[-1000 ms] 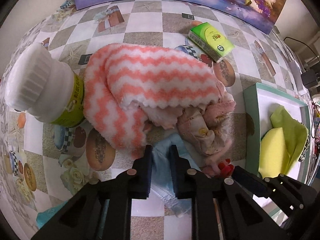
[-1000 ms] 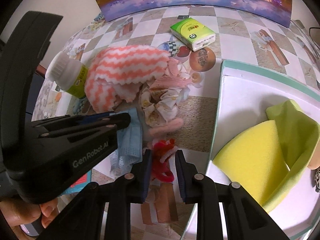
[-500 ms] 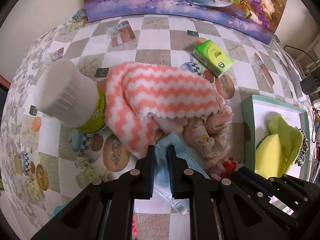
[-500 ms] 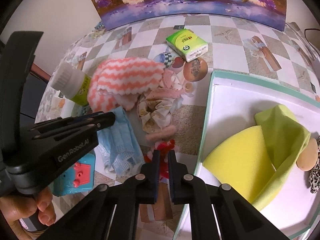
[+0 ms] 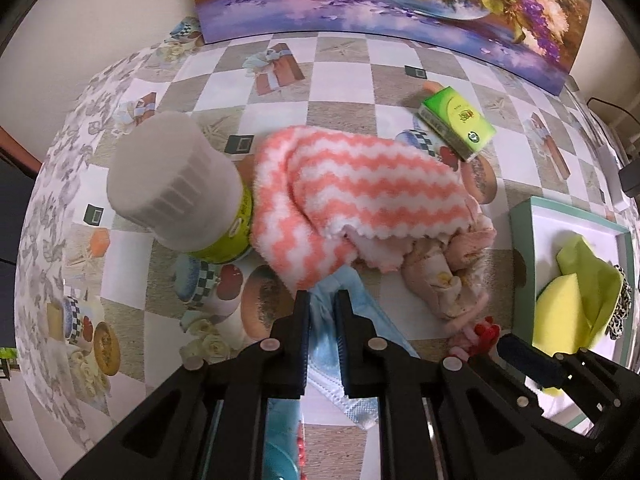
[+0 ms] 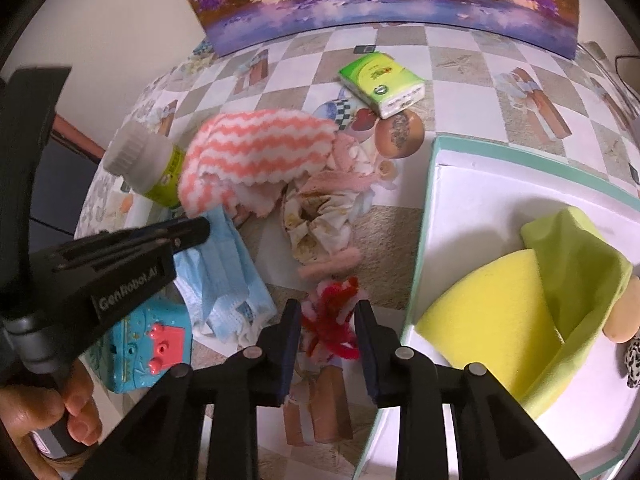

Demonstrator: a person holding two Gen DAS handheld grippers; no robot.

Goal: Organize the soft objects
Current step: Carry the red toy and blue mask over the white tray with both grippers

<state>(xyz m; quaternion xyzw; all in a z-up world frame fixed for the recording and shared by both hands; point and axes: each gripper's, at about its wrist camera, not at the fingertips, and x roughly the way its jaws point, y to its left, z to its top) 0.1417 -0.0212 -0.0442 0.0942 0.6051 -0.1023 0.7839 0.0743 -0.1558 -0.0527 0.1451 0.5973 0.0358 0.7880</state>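
A pink-and-white striped towel (image 5: 352, 196) lies over a pink floral cloth (image 5: 444, 280) on the table. A blue face mask (image 6: 224, 276) lies in front of them. My left gripper (image 5: 322, 300) is nearly closed, its jaws on either side of a fold of the mask; it also shows in the right wrist view (image 6: 192, 232). A red and pink fuzzy tie (image 6: 332, 312) lies beside the white tray (image 6: 480, 184). My right gripper (image 6: 326, 312) is open with its jaws on either side of the tie. The tray holds a yellow sponge (image 6: 492, 312) and a green cloth (image 6: 576, 256).
A white-capped bottle (image 5: 180, 192) stands left of the towel. A green tissue pack (image 5: 456, 120) lies at the back. A teal toy (image 6: 148, 344) sits near my left hand. A flower painting (image 5: 400, 0) leans against the wall.
My right gripper had closed around the red tie half a second ago and has now opened wide. Both grippers have pulled back and up from the pile. The left jaws stay narrow on the mask.
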